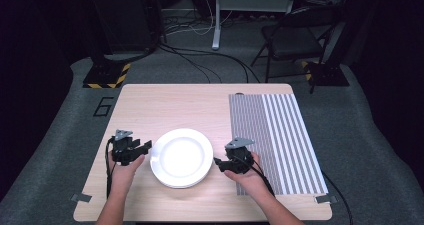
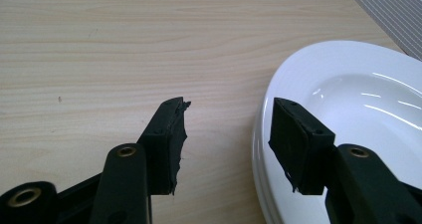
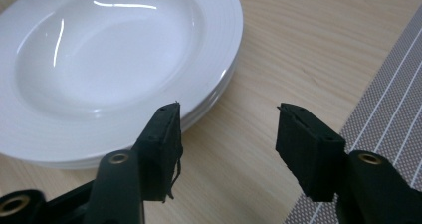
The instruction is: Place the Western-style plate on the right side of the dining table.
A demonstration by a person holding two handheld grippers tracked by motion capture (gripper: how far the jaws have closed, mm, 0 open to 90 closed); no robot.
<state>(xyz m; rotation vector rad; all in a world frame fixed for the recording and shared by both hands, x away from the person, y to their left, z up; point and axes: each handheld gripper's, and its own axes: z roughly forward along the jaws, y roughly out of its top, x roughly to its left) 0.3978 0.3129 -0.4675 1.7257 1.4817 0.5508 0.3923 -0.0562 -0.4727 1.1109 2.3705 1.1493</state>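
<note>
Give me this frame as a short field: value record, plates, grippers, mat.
plates: stack of white plates, centre-front of the wooden table
count: several rims show at the edge, exact number unclear
mat: striped placemat on the table's right side, nothing on it
left gripper: at the stack's left rim, jaws open
right gripper: at the stack's right rim, jaws open
contact: cannot tell

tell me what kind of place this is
Probably a lab or studio set up for recording, not a home: a wooden table numbered 6, loose cables on grey carpet, hazard-taped stand bases, and a folding chair.
</note>
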